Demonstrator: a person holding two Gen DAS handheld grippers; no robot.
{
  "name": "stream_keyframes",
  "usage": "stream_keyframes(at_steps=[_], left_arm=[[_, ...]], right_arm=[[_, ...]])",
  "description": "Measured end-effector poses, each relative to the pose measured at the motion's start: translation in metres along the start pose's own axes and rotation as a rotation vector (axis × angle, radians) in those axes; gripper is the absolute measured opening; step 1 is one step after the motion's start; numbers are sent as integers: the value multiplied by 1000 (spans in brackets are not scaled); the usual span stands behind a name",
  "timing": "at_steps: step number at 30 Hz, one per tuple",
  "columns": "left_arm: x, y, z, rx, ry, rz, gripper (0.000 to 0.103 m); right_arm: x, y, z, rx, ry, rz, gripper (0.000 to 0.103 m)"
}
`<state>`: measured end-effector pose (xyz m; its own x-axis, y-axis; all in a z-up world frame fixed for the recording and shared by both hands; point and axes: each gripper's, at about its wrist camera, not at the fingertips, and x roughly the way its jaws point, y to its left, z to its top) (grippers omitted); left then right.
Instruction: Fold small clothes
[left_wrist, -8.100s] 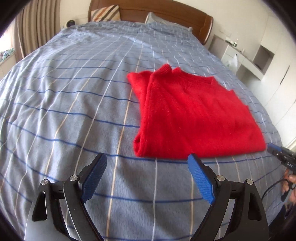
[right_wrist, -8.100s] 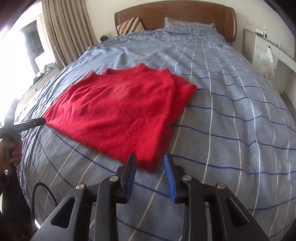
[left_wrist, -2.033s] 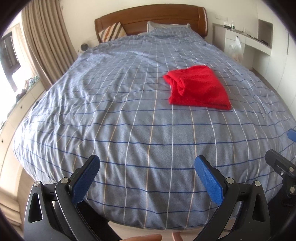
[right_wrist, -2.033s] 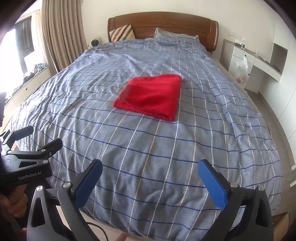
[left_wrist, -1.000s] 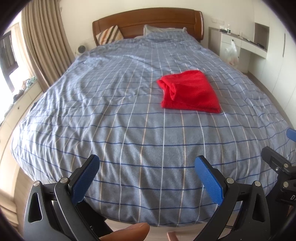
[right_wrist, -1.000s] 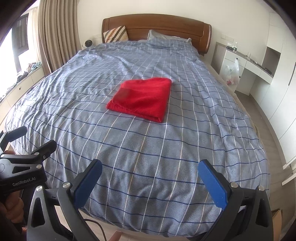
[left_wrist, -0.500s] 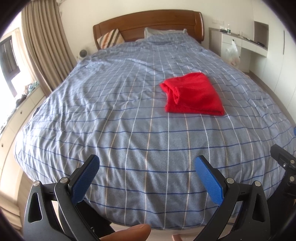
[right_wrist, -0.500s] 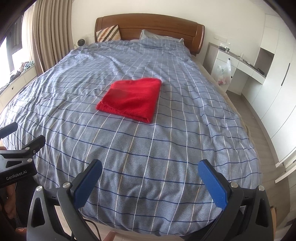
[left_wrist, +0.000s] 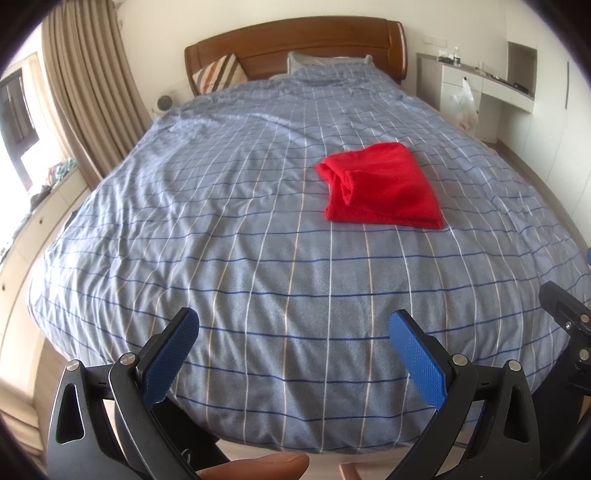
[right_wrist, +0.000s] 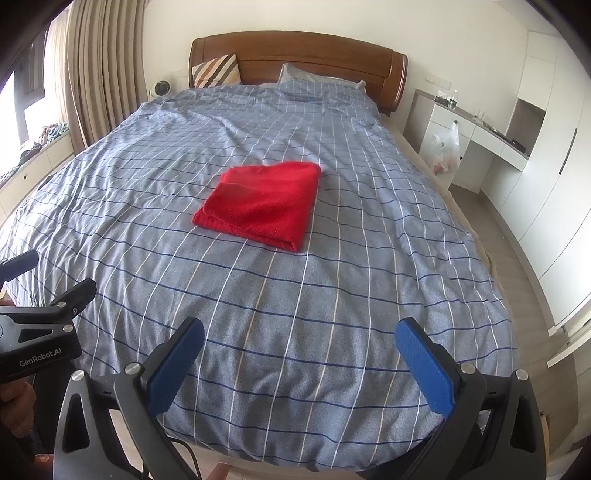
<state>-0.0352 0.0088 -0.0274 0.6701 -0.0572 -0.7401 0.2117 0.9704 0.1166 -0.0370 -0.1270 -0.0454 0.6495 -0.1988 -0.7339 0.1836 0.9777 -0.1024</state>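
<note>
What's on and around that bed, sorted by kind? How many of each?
Red folded garment: 1
Pillows at the headboard: 2, one striped, one blue checked
Blue checked bedcover: 1
Plastic bag by the white desk: 1
Hand-held grippers: 2, left and right, both open and empty
Total: 7

Left gripper (left_wrist: 291, 334): jaws spread wide, empty, held off the bed's foot end. Folded red garment (left_wrist: 382, 188) lies flat on checked blue duvet (left_wrist: 229, 206), right of centre, well apart from gripper. Wooden headboard (left_wrist: 295, 44) at rear.
</note>
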Motion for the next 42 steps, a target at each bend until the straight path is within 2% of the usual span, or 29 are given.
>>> stream_keyframes(at_steps=[3, 16, 29, 37, 42], left_arm=[[-3, 1, 1, -9, -2, -18, 103], [-9, -3, 8, -22, -8, -13, 103], [-14, -5, 10, -34, 8, -20, 103], [-17, -3, 9, -14, 14, -29, 103], [-29, -5, 12, -4, -21, -35, 103]], right_arm=[[-1, 0, 1, -3, -2, -3, 102], [-9, 1, 6, -5, -19, 11, 102], [-10, -4, 8, 46, 6, 93, 102], [-8, 0, 7, 39, 17, 82, 102], [-16, 2, 6, 20, 8, 78, 102]])
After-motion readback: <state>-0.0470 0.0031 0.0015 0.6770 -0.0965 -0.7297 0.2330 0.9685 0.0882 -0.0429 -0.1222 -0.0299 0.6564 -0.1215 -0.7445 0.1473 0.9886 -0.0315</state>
